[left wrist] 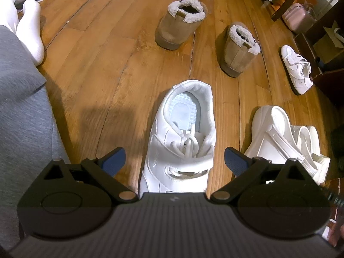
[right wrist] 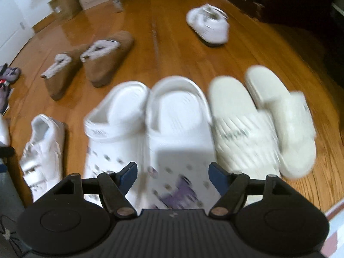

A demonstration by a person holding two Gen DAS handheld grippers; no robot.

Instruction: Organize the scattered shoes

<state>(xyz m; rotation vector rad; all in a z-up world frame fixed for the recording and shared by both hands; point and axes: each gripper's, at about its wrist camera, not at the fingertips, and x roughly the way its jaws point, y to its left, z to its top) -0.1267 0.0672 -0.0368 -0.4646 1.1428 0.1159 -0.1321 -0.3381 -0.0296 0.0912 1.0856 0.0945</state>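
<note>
left gripper (left wrist: 174, 160): wide open, empty, straddling the near white sneaker (left wrist: 180, 137).
right gripper (right wrist: 173, 177): jaws apart, nothing held, above the white clogs (right wrist: 150, 129).
mate sneaker (left wrist: 297, 69): well apart, by furniture.
risk: I'd say pinching loose laces tips the shoe.

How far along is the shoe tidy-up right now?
Done: the white clogs and cream slides sit paired side by side. In hand: nothing; the left tongs are open over one white sneaker, the right tongs open above the clogs. Left: its mate, the far sneaker, lies apart, and the tan boots are near each other but not aligned.
</note>
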